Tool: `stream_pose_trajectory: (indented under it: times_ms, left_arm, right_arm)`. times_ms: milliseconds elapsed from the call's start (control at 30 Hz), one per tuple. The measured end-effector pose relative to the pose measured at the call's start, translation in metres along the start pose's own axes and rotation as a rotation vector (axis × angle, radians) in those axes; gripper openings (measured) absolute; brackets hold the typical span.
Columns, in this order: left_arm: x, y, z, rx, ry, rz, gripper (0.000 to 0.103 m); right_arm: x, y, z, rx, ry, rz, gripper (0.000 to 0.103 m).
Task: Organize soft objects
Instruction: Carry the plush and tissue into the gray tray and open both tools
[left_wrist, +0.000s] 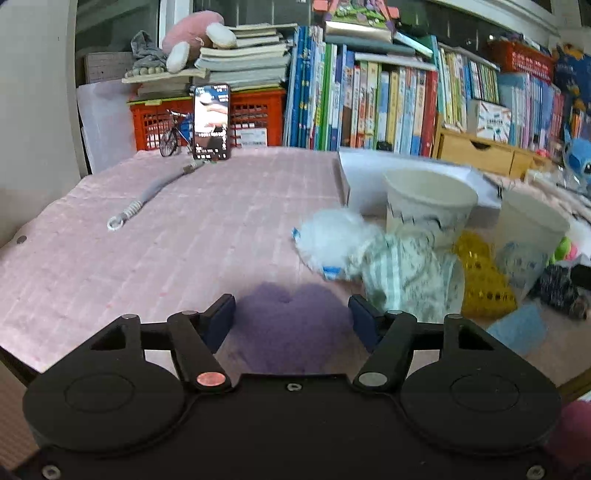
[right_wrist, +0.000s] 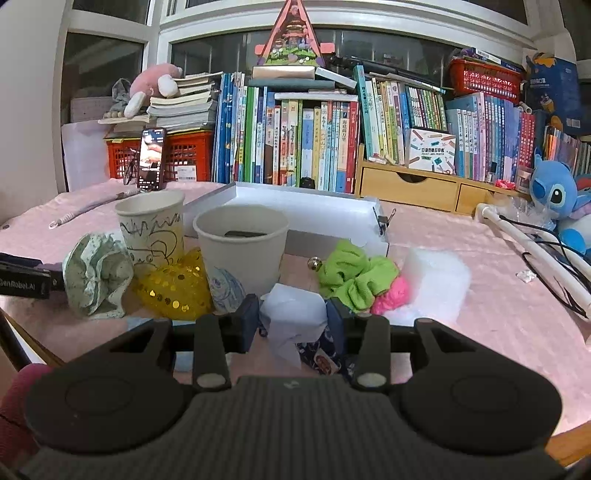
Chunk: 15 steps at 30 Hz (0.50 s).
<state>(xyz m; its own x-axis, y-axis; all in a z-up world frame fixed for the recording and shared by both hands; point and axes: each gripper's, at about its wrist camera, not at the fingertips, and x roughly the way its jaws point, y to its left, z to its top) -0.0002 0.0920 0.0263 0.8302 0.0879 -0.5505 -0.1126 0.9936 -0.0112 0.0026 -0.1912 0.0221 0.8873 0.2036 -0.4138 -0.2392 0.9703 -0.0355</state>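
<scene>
My left gripper (left_wrist: 291, 317) is open around a purple fluffy pad (left_wrist: 291, 325) on the pink cloth; whether the pads touch it I cannot tell. A white fluffy ball (left_wrist: 325, 240) and a green striped scrunchie (left_wrist: 402, 273) lie just right of it, blurred. My right gripper (right_wrist: 291, 319) is shut on a white cloth piece (right_wrist: 293, 314), above a dark patterned fabric (right_wrist: 325, 360). Ahead stand two paper cups (right_wrist: 242, 251), (right_wrist: 153, 225), a yellow sequin scrunchie (right_wrist: 173, 290), a green striped scrunchie (right_wrist: 96, 275), a lime scrunchie (right_wrist: 351, 275), a pink ball (right_wrist: 393, 295) and a white sponge (right_wrist: 436, 277).
A white box (right_wrist: 314, 214) sits behind the cups. A phone (left_wrist: 211, 122) stands at the back with a grey cord (left_wrist: 147, 199) on the cloth. Bookshelves, a red crate (left_wrist: 155, 122) and a wooden drawer unit (right_wrist: 413, 188) line the back. A white tube and cables (right_wrist: 535, 251) lie right.
</scene>
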Motion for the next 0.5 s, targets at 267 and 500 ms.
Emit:
stream_pose_trajectory:
  times_ms: [267,500]
  left_arm:
    - [-0.008,0.006,0.044,-0.010,-0.097,-0.046,0.065]
    - [0.001,-0.012,0.113,0.012,-0.159,-0.203,0.065]
  right_arm:
    - [0.000,-0.015,0.016,0.027,-0.048,-0.022,0.045]
    - [0.012,-0.041,0.054,0.066,-0.088,-0.024,0.045]
